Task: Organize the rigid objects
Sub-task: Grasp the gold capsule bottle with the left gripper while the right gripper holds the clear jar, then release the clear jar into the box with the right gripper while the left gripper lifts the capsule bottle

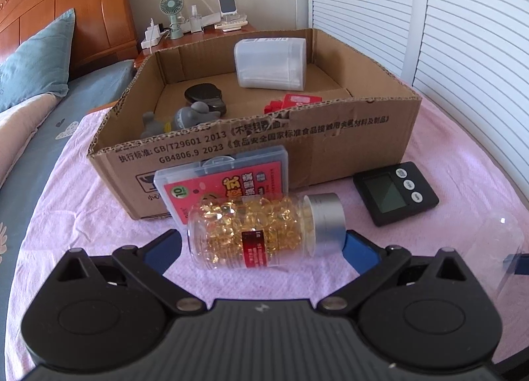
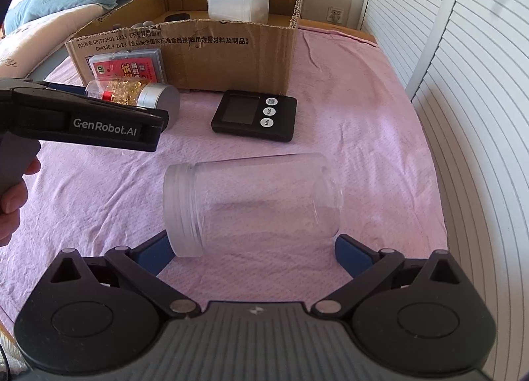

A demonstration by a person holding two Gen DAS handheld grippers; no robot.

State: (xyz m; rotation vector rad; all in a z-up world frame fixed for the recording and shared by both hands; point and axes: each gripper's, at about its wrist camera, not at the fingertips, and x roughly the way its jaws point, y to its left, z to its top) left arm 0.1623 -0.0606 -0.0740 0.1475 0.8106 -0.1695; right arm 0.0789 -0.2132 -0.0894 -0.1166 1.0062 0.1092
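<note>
Two jars lie on their sides on the pink cloth point(image 2: 347, 90), one centred in each wrist view. Left claw point(image 1: 263, 245) spread around the capsule bottle point(image 1: 261, 229): rigid, smooth, likely rolls; grip mid-body, clear of the silver cap. Right claw point(image 2: 254, 248) spread around the empty clear jar point(image 2: 251, 202): light, slippery, take the ribbed lid end. Card case point(image 1: 228, 182) leans on the cardboard box point(image 1: 330, 146) behind; black timer point(image 2: 254, 113) lies near, upper centre.
</note>
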